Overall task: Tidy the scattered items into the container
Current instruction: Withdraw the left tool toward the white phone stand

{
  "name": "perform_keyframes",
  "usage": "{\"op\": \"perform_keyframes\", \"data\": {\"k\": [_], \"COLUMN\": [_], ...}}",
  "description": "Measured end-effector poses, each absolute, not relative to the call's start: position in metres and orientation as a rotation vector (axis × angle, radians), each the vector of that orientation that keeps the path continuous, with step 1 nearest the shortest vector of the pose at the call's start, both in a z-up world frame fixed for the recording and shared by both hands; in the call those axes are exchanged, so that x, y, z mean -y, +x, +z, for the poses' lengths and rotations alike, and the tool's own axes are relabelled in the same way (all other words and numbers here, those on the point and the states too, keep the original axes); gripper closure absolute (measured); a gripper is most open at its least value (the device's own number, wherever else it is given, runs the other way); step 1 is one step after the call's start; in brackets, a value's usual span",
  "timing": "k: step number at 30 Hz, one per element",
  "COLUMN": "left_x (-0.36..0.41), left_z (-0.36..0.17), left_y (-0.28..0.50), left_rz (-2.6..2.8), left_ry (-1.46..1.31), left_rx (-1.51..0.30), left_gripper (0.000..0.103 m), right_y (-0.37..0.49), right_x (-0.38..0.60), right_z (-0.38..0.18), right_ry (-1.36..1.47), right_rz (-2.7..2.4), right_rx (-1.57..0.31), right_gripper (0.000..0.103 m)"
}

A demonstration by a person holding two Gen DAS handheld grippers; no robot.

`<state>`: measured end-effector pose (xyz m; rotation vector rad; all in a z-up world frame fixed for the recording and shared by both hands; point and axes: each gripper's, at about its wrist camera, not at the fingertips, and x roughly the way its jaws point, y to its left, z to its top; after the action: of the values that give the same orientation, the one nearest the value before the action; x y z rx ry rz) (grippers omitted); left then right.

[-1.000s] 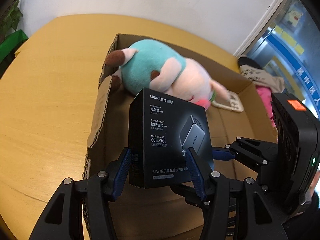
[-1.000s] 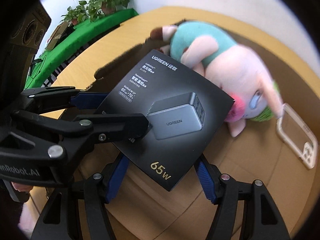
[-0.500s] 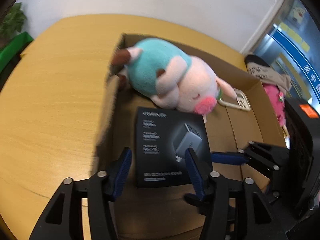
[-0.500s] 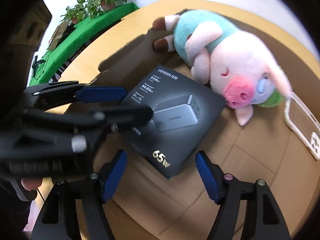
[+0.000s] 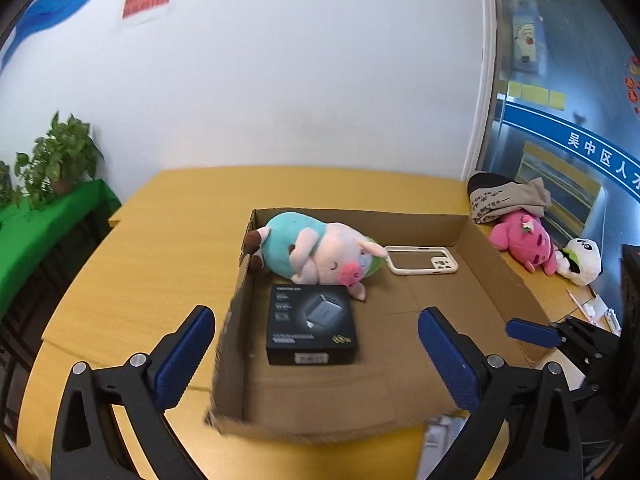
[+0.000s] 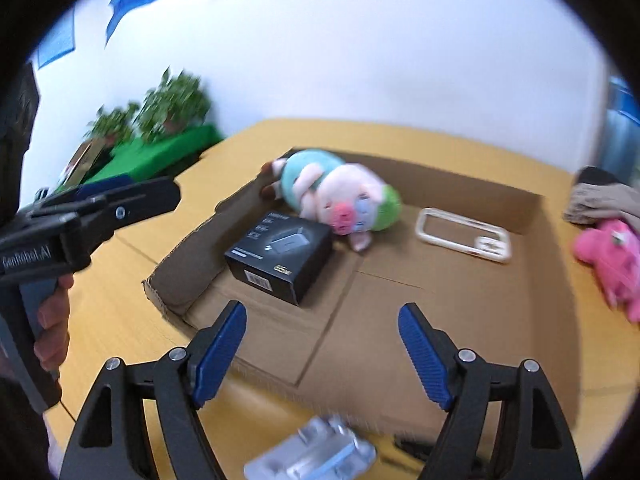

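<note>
A shallow cardboard box (image 5: 496,264) (image 6: 532,304) sits on the yellow table. Inside lie a black charger box (image 5: 311,329) (image 6: 280,255), a plush pig in a teal shirt (image 5: 316,252) (image 6: 332,190) and a cream phone case (image 5: 422,265) (image 6: 464,234). My left gripper (image 5: 316,356) is open and empty, raised back from the box's near edge. My right gripper (image 6: 322,354) is open and empty above the near right part of the box. A silver-blue blister pack (image 6: 312,456) lies on the table just in front of the box.
A pink plush (image 5: 520,240) (image 6: 612,260), a panda plush (image 5: 580,260) and folded clothes (image 5: 504,196) lie on the table right of the box. Potted plants on a green cloth (image 5: 44,200) stand far left. A white wall is behind.
Both grippers let go of the charger box; it now lies flat in the box beside the pig. Both grippers have opened wide and pulled up and back.
</note>
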<state>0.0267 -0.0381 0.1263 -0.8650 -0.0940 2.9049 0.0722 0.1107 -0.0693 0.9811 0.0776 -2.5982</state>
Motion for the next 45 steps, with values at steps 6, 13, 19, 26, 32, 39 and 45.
{"op": "perform_keyframes", "data": {"k": [6,13,19,26,32,39,45], "left_x": [0.009,-0.021,-0.035,-0.044,-0.047,-0.049,-0.056], "left_z": [0.126,0.122,0.120,0.110,0.094,0.058,0.020], "left_y": [0.066,0.096,0.111,0.119,0.123,0.119,0.107], "left_rz": [2.900,2.868,2.847,2.824,2.792,2.704,2.619], "left_ry": [-0.825,-0.828,-0.829,-0.848,-0.891,-1.012,-1.127], "left_rx": [0.080,0.054,0.038,0.033,0.031,0.047,0.052], "left_gripper": [0.000,0.000,0.000,0.000,0.000,0.000,0.000], "right_y": [0.115,0.143,0.158,0.172,0.178,0.183,0.183], "right_x": [-0.141,-0.172,-0.185,-0.193,-0.198,-0.203,-0.207], "right_z": [-0.055,-0.057,-0.053,-0.059,-0.068,-0.091,-0.115], "right_ry": [0.943,0.934,0.896,0.898,0.918,0.975,1.062], "right_rz": [-2.742,-2.785,-2.801,-2.812,-2.816,-2.798,-2.750], "right_rx": [-0.035,0.012,0.038,0.053,0.074,0.103,0.152], "right_gripper": [0.025,0.025,0.025,0.025,0.025,0.025,0.025]}}
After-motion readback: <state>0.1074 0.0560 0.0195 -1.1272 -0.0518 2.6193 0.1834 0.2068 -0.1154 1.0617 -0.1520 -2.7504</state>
